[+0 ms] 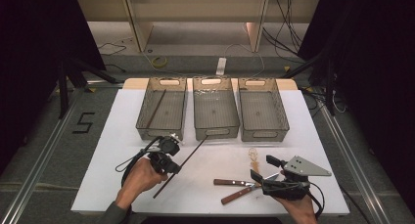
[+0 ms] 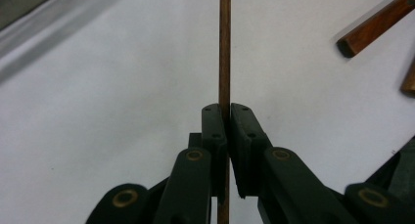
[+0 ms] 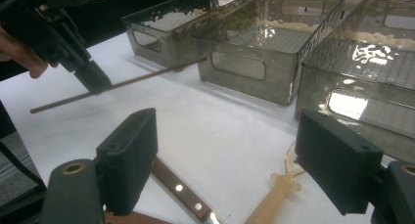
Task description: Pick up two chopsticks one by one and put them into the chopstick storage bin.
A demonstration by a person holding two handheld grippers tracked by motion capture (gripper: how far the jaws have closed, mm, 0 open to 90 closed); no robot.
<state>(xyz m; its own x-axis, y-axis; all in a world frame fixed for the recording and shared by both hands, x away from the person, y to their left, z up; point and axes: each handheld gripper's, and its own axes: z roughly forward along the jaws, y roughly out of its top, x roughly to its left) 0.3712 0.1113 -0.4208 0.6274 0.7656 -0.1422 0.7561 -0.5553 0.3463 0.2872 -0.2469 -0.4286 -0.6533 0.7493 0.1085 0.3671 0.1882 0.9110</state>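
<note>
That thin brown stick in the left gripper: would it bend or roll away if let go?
The stick probably stays stiff: it runs straight though the left gripper pinches it at one spot. It looks round and thin, so likely light and apt to roll on the smooth table.

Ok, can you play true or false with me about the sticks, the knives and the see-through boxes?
1. The left gripper is shut on a thin brown wooden chopstick. True.
2. The right gripper is squeezing a knife. False: its jaws stand wide open, holding nothing.
3. Three clear smoky plastic bins stand in a row at the far side of the white table. True.
4. Every bin is empty. False: the left bin holds another thin brown chopstick.
5. Two wooden-handled knives lie on the table near the right gripper. True.
</note>
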